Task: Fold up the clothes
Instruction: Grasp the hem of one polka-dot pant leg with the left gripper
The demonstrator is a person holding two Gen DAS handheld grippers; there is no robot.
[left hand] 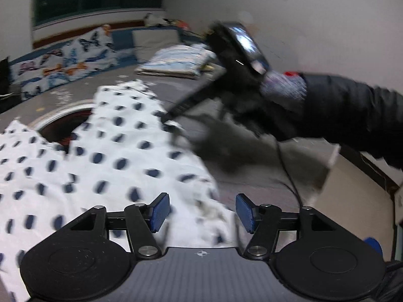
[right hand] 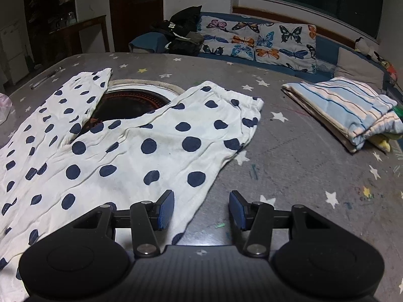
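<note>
lying spread on the star-print grey table (right hand: 302, 166): white polka-dot trousers (right hand: 141, 151), legs reaching far, partly covering a round inset (right hand: 131, 100); a folded striped cloth (right hand: 347, 108) sits far right. left gripper (left hand: 202, 212) and right gripper (right hand: 201, 210) hover wide apart, empty, near the trousers' near edge. likely step: taking hold of an edge to fold, calling for a grip on one cloth layer.

A home living room at night: butterfly-print cushions (right hand: 262, 41) line a window bench (right hand: 325, 44) behind a star-patterned table (right hand: 302, 166).
</note>
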